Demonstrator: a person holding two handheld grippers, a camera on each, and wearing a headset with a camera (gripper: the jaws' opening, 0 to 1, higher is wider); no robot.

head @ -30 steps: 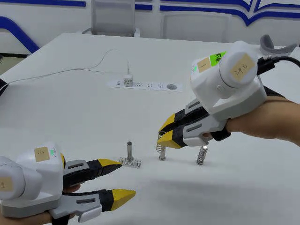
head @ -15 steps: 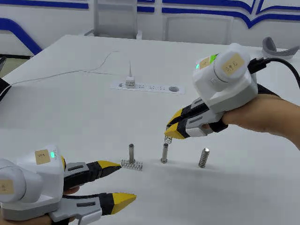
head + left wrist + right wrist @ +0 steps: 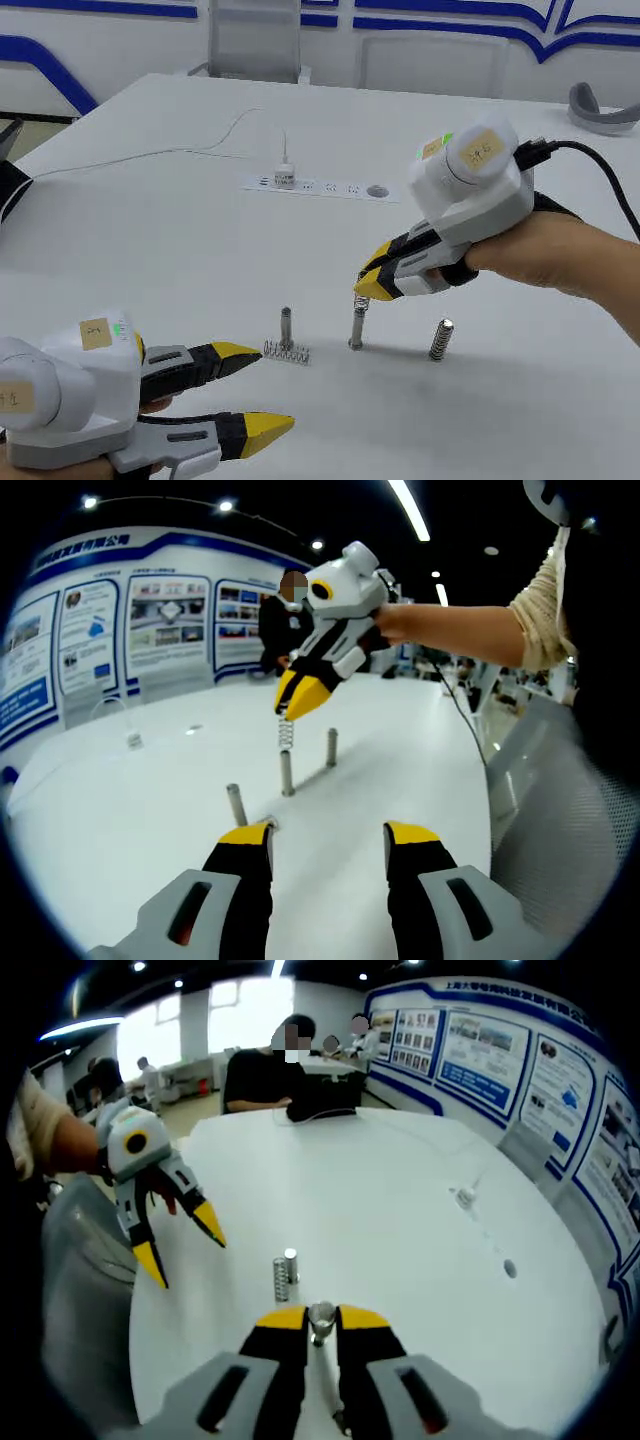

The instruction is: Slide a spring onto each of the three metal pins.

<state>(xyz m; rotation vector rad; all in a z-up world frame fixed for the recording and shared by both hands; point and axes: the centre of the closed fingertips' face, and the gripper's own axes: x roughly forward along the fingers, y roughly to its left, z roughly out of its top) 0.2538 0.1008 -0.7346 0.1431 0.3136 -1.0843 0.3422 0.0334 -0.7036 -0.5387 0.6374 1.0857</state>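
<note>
The middle pin [image 3: 357, 328], a slim grey metal cylinder on a small round foot, stands upright on the smooth white table [image 3: 150, 250]. Directly above it the right gripper [image 3: 366, 287] points down at a slant. Its yellow-tipped black jaws are pinched together on the held spring [image 3: 361, 302], a short steel wire coil that hangs vertically. The coil's lower end sits at the pin's top; whether it has slipped over the tip I cannot tell. From the left gripper view the same coil [image 3: 285, 730] lines up straight over that pin [image 3: 287, 773].

Left of the middle pin stands the left-hand pin [image 3: 286, 327], bare and shiny. The loose spring [image 3: 287, 352] lies on its side touching that pin's foot. Right of the middle pin, the right-hand pin [image 3: 441, 340] wears the seated spring, whose ridged coils cover its shaft up to the rounded cap.

Nearer the person than the middle pin and well to its left, the left gripper [image 3: 272, 388] hovers low, its wedge-shaped jaws spread apart with nothing between them. Far beyond the middle pin lies a flat white power strip [image 3: 320, 187].
</note>
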